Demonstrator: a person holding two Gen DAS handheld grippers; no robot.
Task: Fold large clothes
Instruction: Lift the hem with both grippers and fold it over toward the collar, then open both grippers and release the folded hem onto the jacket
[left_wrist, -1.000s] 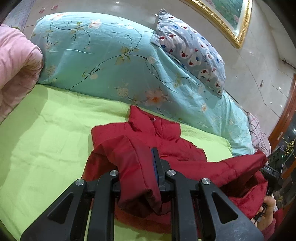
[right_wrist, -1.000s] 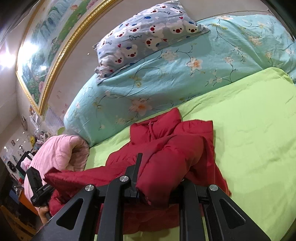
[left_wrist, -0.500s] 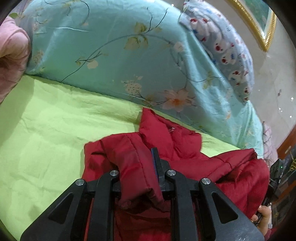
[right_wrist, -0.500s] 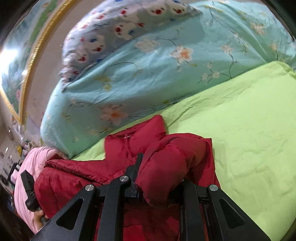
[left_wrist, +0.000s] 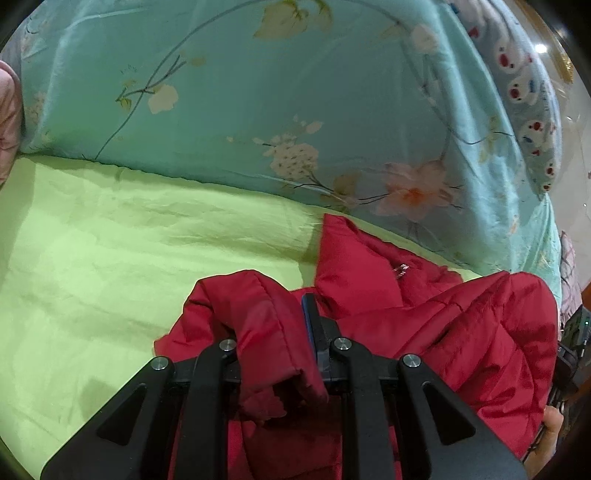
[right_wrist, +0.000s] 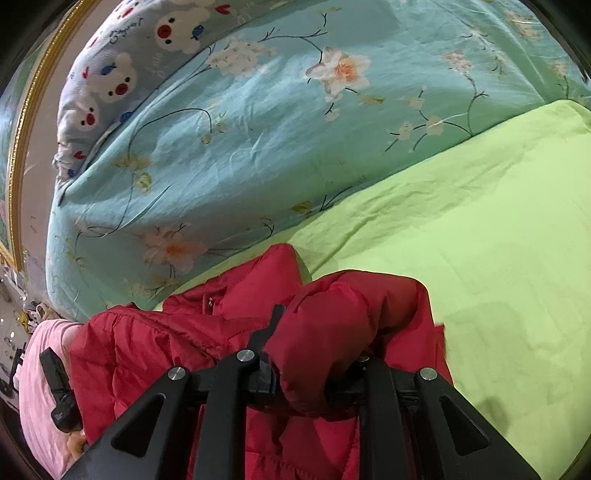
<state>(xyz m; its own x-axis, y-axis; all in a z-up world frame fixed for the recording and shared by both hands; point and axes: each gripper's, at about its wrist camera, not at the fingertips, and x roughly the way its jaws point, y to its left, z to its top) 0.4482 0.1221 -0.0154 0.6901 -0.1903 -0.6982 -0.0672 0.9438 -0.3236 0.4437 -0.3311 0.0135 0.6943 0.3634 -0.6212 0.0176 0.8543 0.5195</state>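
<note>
Red padded jacket (left_wrist: 436, 314) lies bunched on lime-green bedsheet (left_wrist: 110, 258), collar toward turquoise floral duvet (left_wrist: 240, 92). We see left gripper (left_wrist: 280, 332) pinching fold of jacket between nearly closed jaws. Right gripper (right_wrist: 317, 343) likewise clamped on another thick fold. Bear-print pillow (right_wrist: 122, 70) rests atop duvet. Pink blanket (right_wrist: 40, 387) at bed edge, just beside jacket.

Quilted red jacket (left_wrist: 461, 332) (faint sheen); matt green sheet (left_wrist: 110, 258).
</note>
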